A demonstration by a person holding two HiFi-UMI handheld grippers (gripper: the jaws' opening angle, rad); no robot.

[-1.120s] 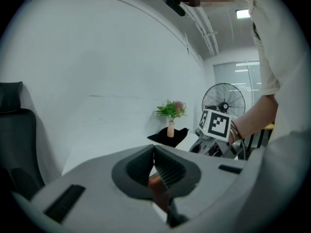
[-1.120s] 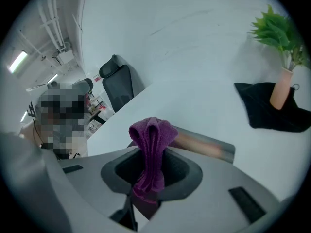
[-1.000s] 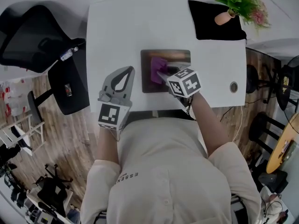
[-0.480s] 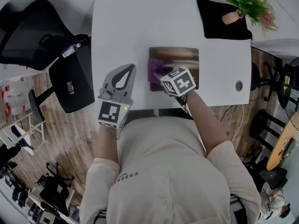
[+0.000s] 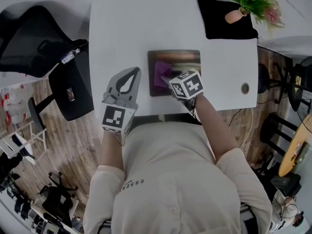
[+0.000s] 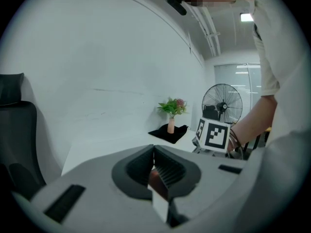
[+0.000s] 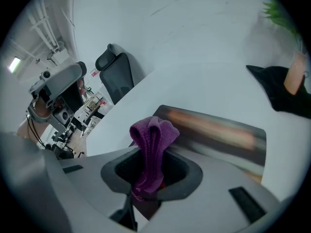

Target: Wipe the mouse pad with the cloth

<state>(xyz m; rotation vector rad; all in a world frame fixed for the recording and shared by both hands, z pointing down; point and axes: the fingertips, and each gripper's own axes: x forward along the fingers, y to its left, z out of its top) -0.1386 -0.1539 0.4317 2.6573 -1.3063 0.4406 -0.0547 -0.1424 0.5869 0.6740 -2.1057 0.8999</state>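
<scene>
The purple cloth (image 5: pixel 162 75) lay at the left edge of the mouse pad (image 5: pixel 187 58) half a second ago; now it sits a little further in, on the pad's left part. The cloth is bunched into soft folds and stands up from the right gripper (image 7: pixel 148 178), whose jaws are clamped on its lower end. The pad is dark with a brownish sheen. The left gripper (image 6: pixel 154 171) has stayed on the white table (image 5: pixel 122 28) left of the pad, jaws together with nothing between them. At the far right corner, a small vase (image 5: pixel 233 15) holding a green plant (image 5: pixel 251 1) stands on a black mat (image 5: pixel 222 26).
</scene>
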